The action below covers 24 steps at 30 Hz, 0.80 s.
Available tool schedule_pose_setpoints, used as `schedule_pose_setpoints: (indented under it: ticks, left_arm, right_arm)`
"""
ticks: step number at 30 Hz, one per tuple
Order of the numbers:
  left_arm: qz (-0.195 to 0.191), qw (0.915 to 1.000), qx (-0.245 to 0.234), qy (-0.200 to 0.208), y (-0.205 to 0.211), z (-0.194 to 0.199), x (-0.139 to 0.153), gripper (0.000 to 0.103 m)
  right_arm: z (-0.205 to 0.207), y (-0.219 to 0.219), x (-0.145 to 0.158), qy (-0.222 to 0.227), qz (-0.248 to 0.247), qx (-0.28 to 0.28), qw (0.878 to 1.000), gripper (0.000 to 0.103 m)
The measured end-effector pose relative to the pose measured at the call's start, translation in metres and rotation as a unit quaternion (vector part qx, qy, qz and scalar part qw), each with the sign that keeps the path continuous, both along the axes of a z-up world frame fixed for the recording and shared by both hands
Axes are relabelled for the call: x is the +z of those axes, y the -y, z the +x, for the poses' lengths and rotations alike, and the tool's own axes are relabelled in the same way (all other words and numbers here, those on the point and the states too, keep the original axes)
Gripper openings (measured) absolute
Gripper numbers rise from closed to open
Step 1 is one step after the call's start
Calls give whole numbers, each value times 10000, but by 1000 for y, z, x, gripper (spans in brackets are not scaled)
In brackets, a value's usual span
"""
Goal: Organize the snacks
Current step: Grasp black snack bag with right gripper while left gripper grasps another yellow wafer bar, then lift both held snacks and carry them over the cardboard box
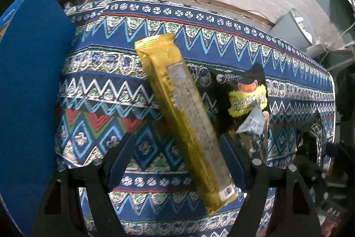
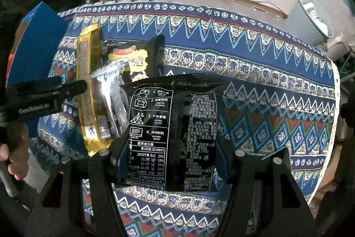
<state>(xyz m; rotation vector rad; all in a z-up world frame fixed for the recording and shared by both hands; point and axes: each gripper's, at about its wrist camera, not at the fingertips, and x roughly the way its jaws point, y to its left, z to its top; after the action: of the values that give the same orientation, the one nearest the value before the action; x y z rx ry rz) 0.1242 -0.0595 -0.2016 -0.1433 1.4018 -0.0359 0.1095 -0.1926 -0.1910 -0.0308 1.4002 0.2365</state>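
Observation:
A long yellow snack packet (image 1: 186, 117) lies slanted on the patterned tablecloth (image 1: 106, 86). My left gripper (image 1: 176, 141) hangs over it, open: the packet runs close to the right finger with a wide gap to the left one. A black snack packet (image 2: 170, 130), printed back towards the camera, sits between the pads of my right gripper (image 2: 169, 148), which is shut on it above the cloth. From the right wrist view, the left gripper (image 2: 51, 92) reaches in over the yellow packet (image 2: 88, 86). A black packet with a yellow label (image 2: 133, 57) and a small silvery packet (image 2: 111, 90) lie beside it.
A blue box (image 1: 28, 81) stands at the table's left edge. A grey bin (image 2: 308, 21) stands beyond the far right corner. A white brick wall with sockets and a cable lies behind the table. A person's hand (image 2: 15, 154) grips the left gripper's handle.

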Motion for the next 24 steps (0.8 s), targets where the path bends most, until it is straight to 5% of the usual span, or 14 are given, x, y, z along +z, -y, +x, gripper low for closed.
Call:
schedule_pose_setpoints:
  ticks: [7, 11, 19, 24]
  left_arm:
    - [113, 9997, -186, -140, 10, 13, -16, 81]
    - [318, 9983, -478, 126, 14, 5, -14, 81]
    - [270, 9971, -692, 148, -2, -19, -5, 43]
    - [412, 9964, -720, 178, -6, -25, -2, 36]
  right_arm:
    - [-1, 8, -4, -41, 3, -76, 10000, 63]
    - [0, 11, -7, -72, 0, -117, 9999, 63]
    - [-2, 3, -6, -42, 17, -17, 10000, 63]
    - [-5, -3, -8, -73, 16, 45, 10000, 63]
